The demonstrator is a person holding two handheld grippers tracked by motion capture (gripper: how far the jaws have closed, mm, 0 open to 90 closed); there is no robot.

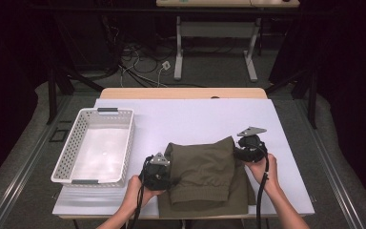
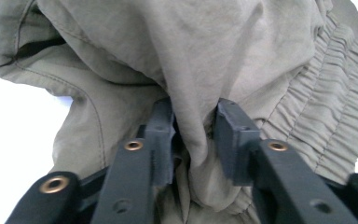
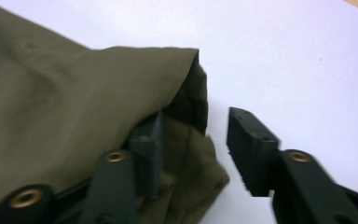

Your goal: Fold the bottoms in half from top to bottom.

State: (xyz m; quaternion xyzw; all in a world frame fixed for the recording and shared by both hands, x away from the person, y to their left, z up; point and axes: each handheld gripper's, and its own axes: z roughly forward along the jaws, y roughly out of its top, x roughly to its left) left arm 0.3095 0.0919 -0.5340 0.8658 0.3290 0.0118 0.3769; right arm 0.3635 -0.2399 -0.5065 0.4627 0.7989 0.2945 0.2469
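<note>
Olive fabric of the folded garment [image 1: 208,174] is spread between both tools for folding. A pinch of cloth is hugged loosely inside the left gripper [image 2: 193,135]. The right gripper [image 3: 196,149] is parted, one jaw tucked under the corner.

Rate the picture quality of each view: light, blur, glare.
High view: table bright, room around it dark, olive garment evenly lit. Left gripper view: garment folds sharp, white surface at left blown out. Right gripper view: soft blur across cloth and jaws, mild glare on the white surface.
</note>
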